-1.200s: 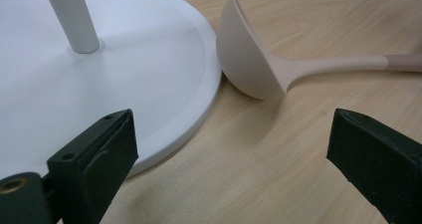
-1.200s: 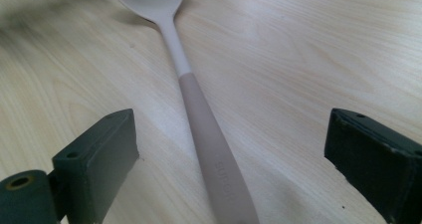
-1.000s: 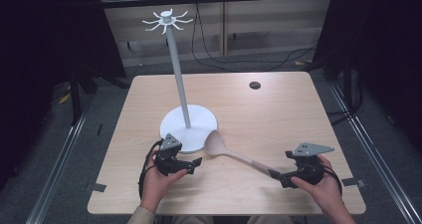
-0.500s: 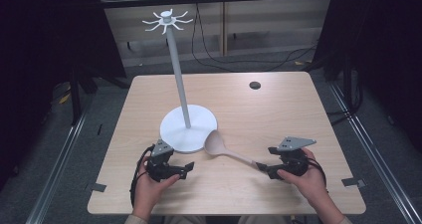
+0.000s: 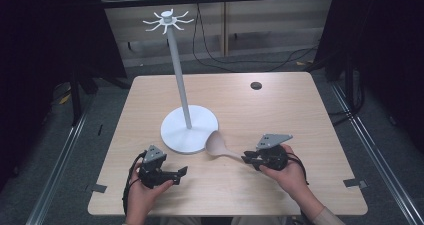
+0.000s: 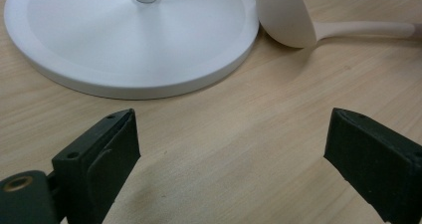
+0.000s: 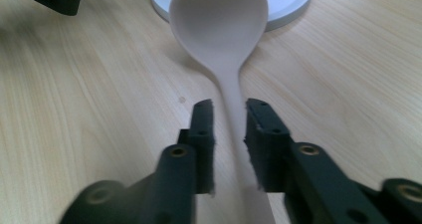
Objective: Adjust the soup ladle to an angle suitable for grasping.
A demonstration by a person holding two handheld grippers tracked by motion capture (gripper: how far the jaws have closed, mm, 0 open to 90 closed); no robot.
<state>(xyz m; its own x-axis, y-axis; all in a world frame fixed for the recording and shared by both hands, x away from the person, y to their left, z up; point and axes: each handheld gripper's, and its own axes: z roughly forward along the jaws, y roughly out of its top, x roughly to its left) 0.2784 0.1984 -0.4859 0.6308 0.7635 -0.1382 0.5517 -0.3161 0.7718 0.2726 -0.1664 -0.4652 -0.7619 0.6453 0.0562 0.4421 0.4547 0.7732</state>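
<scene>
A pale wooden spoon (image 5: 218,145) lies flat on the table, its bowl (image 7: 219,25) touching the rim of the white stand's round base (image 5: 177,135). My right gripper (image 5: 246,159) has just been closing on the spoon's handle, and in the right gripper view its jaws (image 7: 229,104) hug both sides of the handle. My left gripper (image 5: 182,171) rests low over the table to the left, jaws wide apart (image 6: 231,129) with only bare wood between them. The spoon (image 6: 286,15) and the base (image 6: 124,35) lie beyond it.
The stand's thin white pole (image 5: 181,75) rises from the base to a crown of hooks (image 5: 166,21). A small dark round spot (image 5: 256,85) sits at the table's far right. Dark tape marks the front corners (image 5: 355,182). Beyond the table's edges lies the floor.
My right gripper has moved left along the spoon's handle and its jaws have closed around it. My left gripper has shifted slightly toward the front left. The spoon has stayed put.
</scene>
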